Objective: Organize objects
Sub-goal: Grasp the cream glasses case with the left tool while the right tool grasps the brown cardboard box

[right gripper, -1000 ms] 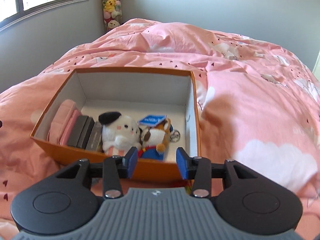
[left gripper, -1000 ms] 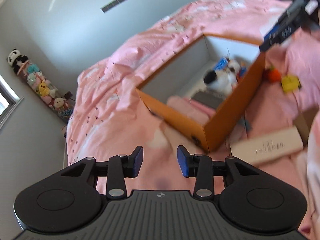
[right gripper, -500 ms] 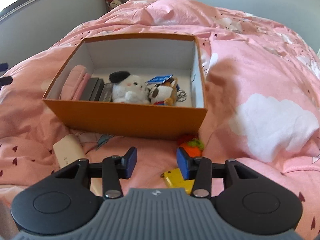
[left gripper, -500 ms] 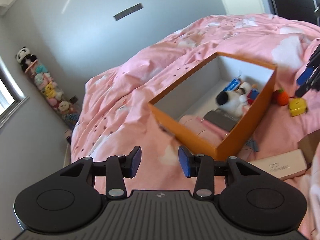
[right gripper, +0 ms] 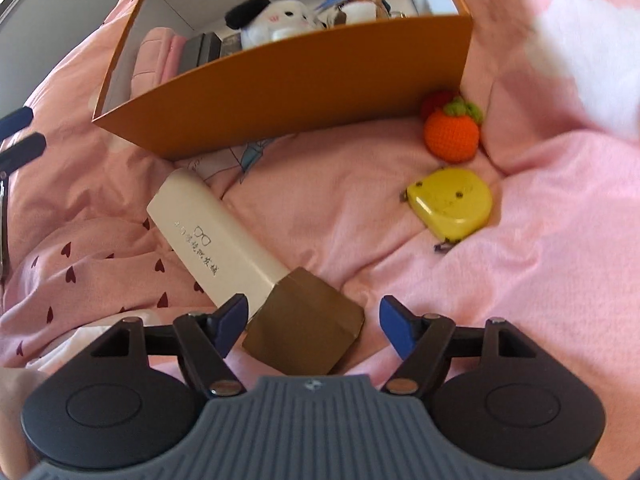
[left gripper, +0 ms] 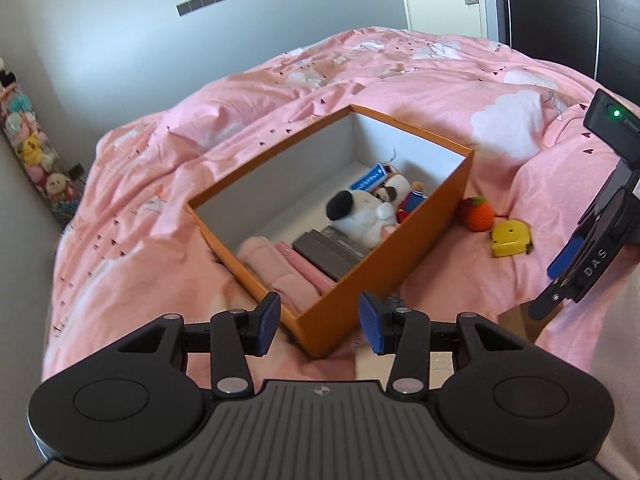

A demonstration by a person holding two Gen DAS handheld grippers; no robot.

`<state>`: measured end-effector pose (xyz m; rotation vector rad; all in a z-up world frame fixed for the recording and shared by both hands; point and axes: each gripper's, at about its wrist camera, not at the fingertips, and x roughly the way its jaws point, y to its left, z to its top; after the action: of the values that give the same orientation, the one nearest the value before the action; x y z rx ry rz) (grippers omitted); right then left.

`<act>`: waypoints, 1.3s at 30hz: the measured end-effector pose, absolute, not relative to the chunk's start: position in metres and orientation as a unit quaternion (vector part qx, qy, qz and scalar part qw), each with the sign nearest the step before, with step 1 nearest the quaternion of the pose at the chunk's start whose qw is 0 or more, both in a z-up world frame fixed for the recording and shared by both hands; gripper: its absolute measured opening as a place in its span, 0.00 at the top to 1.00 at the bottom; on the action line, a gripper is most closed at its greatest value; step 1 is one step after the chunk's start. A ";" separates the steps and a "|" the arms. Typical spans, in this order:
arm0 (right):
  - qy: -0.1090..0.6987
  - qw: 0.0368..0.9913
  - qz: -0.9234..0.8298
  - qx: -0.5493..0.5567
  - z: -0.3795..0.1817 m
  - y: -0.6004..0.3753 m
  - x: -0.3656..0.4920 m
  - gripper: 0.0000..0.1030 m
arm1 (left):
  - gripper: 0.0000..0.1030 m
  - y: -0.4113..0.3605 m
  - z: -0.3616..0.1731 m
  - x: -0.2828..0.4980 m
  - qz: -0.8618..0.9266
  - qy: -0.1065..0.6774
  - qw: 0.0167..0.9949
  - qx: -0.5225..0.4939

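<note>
Brown cardboard, a small box, lies on the pink bed cover between the fingers of the right hand-held gripper, touching the end of a cream glasses case that points toward the orange box. Its jaws are opening and stand wide, with no pad on the brown box; a second ago they were narrower and hung over the orange box, and the view has since tipped down to the loose things in front of it. A crocheted orange fruit sits against the orange box's corner, with a yellow tape measure near it. Inside the orange box lie pink pouches, dark cases, a white plush dog and a smaller plush.

The left hand-held gripper hovers over the orange box's near corner, jaws opening, moderately apart, nothing between them; it has swung so that the box sits more central than before. The right tool's body shows at that view's right edge.
</note>
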<state>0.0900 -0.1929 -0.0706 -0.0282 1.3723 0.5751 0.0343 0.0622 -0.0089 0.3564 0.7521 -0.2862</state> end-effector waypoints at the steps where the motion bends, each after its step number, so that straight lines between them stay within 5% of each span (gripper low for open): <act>1: 0.630 0.731 0.260 -0.009 -0.073 -0.194 0.091 0.28 | 0.50 0.060 -0.011 0.034 -0.140 0.368 0.903 0.170; 8: 0.669 0.697 0.257 0.026 -0.095 -0.200 0.093 0.42 | 0.50 0.053 -0.020 0.034 -0.144 0.382 0.898 0.164; 21: 0.676 0.684 0.270 0.056 -0.130 -0.193 0.093 0.31 | 0.50 0.048 -0.022 0.034 -0.145 0.393 0.896 0.150; 27: 0.660 0.698 0.270 0.064 -0.117 -0.200 0.092 0.48 | 0.50 0.048 -0.032 0.038 -0.141 0.427 0.888 0.100; 33: 0.617 0.736 0.276 0.041 -0.086 -0.200 0.091 0.52 | 0.47 0.048 -0.050 0.047 -0.111 0.498 0.860 0.012; 35: 0.598 0.752 0.277 0.017 -0.075 -0.198 0.091 0.91 | 0.44 0.050 -0.056 0.050 -0.094 0.523 0.847 -0.030; 36: 0.588 0.762 0.270 0.000 -0.070 -0.196 0.092 0.99 | 0.43 0.052 -0.062 0.052 -0.083 0.538 0.837 -0.056; 39: 0.575 0.773 0.268 -0.020 -0.065 -0.198 0.098 0.98 | 0.43 0.054 -0.077 0.055 -0.053 0.571 0.812 -0.109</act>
<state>0.0977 -0.1976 -0.0645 -0.0444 1.2451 0.5798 0.0554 0.0544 -0.0770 -0.2333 1.2195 -0.1139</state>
